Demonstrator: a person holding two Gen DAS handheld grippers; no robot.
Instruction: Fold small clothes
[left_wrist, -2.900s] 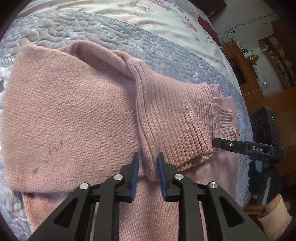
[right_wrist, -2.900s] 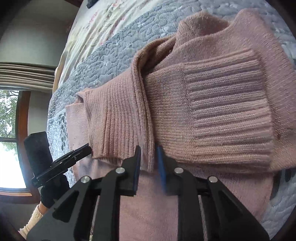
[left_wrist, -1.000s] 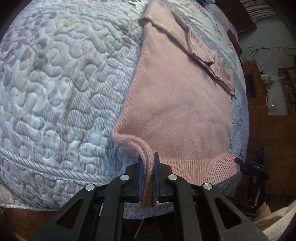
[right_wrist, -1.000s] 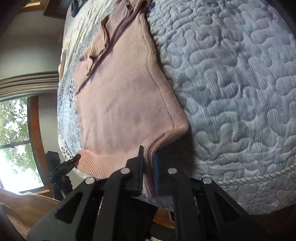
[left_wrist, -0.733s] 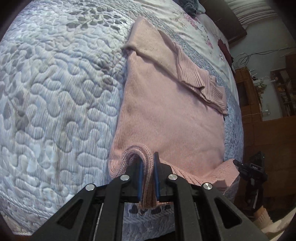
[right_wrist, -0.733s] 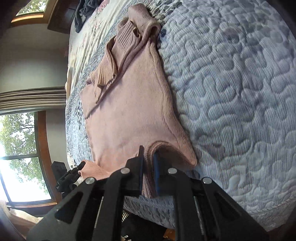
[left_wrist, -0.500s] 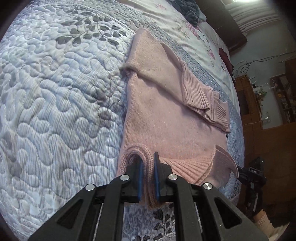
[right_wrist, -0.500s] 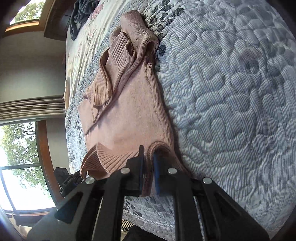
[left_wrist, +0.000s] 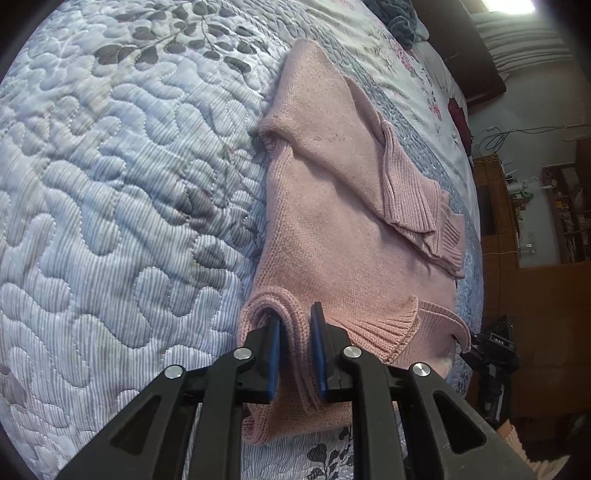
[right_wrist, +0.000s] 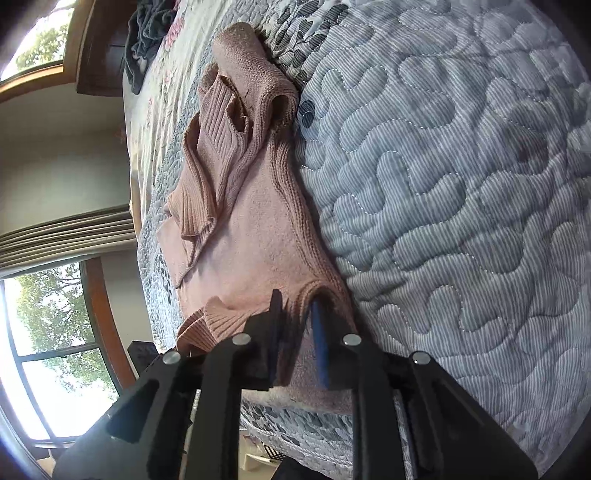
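Note:
A pink knit sweater (left_wrist: 325, 221) lies on the quilted bed, its sleeves folded across the chest (left_wrist: 406, 192). My left gripper (left_wrist: 295, 332) is shut on the left corner of the ribbed hem, which is lifted and curled over toward the body. The ribbed hem (left_wrist: 384, 328) arcs to the right between the two grips. In the right wrist view the same sweater (right_wrist: 255, 236) stretches away, and my right gripper (right_wrist: 295, 317) is shut on the other hem corner, pinched between its blue pads. The other gripper's black body (left_wrist: 495, 343) shows at the right edge.
The grey-blue quilt (left_wrist: 110, 206) with a leaf print (left_wrist: 184, 40) covers the bed around the sweater. Dark clothes (right_wrist: 147, 33) lie by the headboard. A window (right_wrist: 51, 347) and curtain are to the left; wooden shelves (left_wrist: 554, 206) stand at the right.
Both grippers have carried the hem up off the bed edge and forward over the sweater's body. The hem now curls over, and the view has moved closer to the folded sleeves.

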